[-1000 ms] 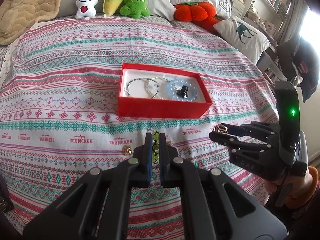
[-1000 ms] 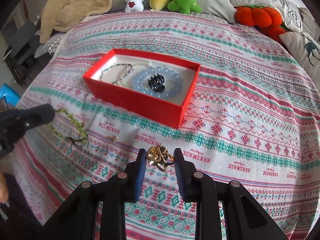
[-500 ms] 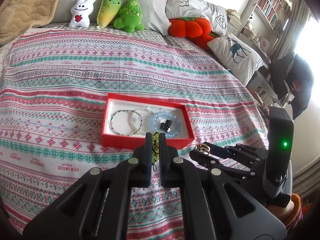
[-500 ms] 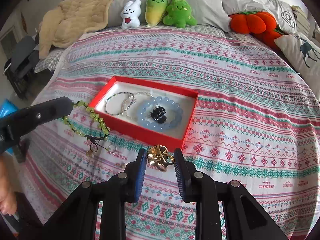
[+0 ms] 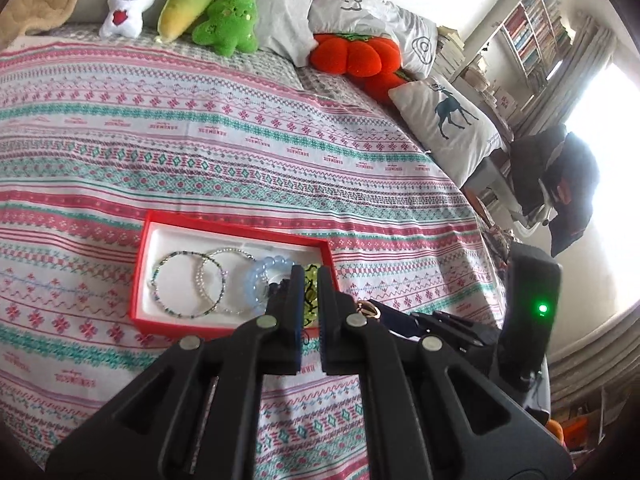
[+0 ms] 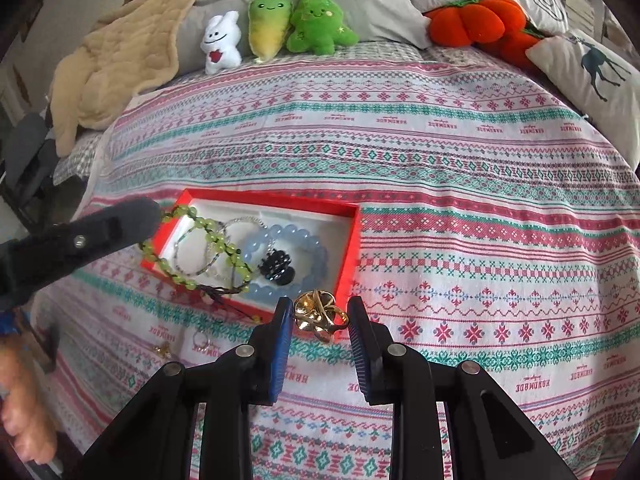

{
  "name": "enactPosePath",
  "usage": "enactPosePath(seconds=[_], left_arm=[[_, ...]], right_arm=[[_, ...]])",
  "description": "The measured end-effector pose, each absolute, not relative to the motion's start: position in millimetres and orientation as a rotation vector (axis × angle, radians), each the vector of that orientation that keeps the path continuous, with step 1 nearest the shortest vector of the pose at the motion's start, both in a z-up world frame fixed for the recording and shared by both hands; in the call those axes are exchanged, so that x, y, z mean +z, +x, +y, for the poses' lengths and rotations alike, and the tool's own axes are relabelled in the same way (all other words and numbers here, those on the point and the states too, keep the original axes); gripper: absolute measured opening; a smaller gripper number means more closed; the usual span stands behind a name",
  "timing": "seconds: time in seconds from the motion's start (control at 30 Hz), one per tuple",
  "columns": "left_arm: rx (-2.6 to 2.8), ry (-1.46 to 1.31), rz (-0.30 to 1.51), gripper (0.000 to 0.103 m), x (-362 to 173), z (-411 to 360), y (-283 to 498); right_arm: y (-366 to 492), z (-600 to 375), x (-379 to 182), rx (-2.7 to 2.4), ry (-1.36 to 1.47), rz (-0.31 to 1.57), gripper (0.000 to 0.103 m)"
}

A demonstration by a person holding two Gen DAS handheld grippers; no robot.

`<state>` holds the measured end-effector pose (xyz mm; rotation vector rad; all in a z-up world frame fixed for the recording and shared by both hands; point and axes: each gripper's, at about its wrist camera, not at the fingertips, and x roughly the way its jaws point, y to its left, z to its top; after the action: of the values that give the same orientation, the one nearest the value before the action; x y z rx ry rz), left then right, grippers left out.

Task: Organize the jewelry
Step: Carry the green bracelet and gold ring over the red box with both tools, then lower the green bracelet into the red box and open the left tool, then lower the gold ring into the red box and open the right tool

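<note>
Red cardboard, a shallow rectangular box (image 6: 352,240) with a white lining, lies on the bed's striped pink, teal and white woven cover (image 6: 460,184), towards the foot edge nearest both cameras. Inside it rest a thin dark-beaded bracelet (image 5: 176,284), a thin pale-beaded bracelet (image 5: 212,284), a chunky pale blue bead bracelet (image 6: 300,252) and a small black beaded cluster (image 6: 276,266) within the blue ring.

The left tongs (image 5: 307,280) are clenched on a green glass-bead bracelet with dark cord (image 6: 208,236), which hangs over the box's near left corner, partly above the lining and partly outside the wall. The right tongs (image 6: 320,312) grip a gold knotted metal ornament (image 6: 316,314) between their blue pads, held just at the box's near right corner, above the cover.

Two small trinkets, one gold (image 6: 163,348) and one silvery ring-shaped (image 6: 200,342), lie on the cover near the foot edge, left of the right tongs. A white plush (image 6: 220,42), a yellow-green plush (image 6: 266,24) and a green tree plush (image 6: 320,20) line the head edge by grey pillows.
</note>
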<state>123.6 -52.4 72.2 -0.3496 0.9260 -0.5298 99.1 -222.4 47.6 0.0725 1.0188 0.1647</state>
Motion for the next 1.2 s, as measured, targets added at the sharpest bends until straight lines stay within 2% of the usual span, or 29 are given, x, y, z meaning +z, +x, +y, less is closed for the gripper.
enactPosePath(seconds=[0.3, 0.77, 0.83, 0.9, 0.97, 1.1, 1.2], left_arm=[[-0.427, -0.317, 0.989, 0.007, 39, -49, 146], [-0.221, -0.186, 0.954, 0.009, 31, -27, 151], [-0.221, -0.18, 0.956, 0.023, 32, -25, 148], [-0.214, -0.168, 0.951, 0.031, 35, -24, 144], [-0.206, -0.152, 0.945, 0.035, 39, -21, 140], [-0.191, -0.131, 0.933, 0.053, 46, -16, 133], [-0.176, -0.113, 0.927, 0.059, 48, -8, 127]], right_arm=[[105, -224, 50, 0.171, 0.055, 0.993, 0.028], [123, -205, 44, 0.224, 0.004, 0.985, 0.028], [127, -203, 43, 0.229, 0.002, 0.986, 0.028], [132, -203, 42, 0.232, 0.005, 0.989, 0.028], [137, -202, 40, 0.235, 0.011, 0.995, 0.028], [145, -201, 37, 0.233, 0.014, 1.004, 0.028], [150, -200, 33, 0.231, 0.01, 1.009, 0.028]])
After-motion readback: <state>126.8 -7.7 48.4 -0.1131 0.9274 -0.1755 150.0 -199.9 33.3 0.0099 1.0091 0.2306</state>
